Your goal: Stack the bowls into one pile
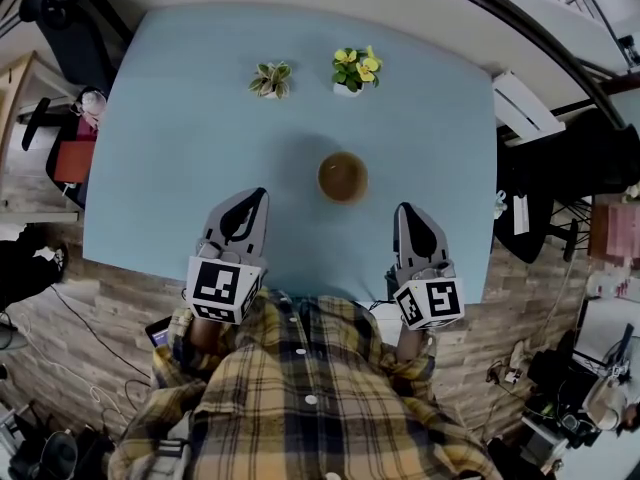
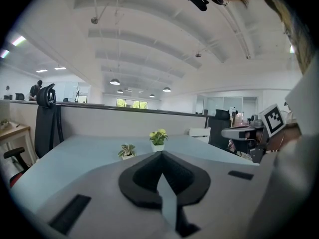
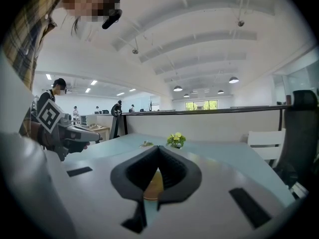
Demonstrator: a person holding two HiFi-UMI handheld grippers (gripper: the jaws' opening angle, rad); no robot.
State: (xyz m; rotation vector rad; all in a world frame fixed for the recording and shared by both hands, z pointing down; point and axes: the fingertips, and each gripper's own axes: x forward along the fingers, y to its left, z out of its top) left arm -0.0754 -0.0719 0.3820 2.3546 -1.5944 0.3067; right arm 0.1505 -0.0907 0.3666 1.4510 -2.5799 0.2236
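One brown bowl [image 1: 343,177], perhaps a nested pile, on the bench [image 1: 180,118]; likely rigid, light, slick; best pinched across the rim; left tool [image 1: 261,194] and right tool [image 1: 403,209] both closed, empty.

The left gripper [image 1: 260,196] and the right gripper [image 1: 404,211] are held side by side, well apart, both pointing forward and slightly down; the left fingers [image 2: 142,183] press together tip to tip; the right fingers [image 3: 180,178] do likewise.
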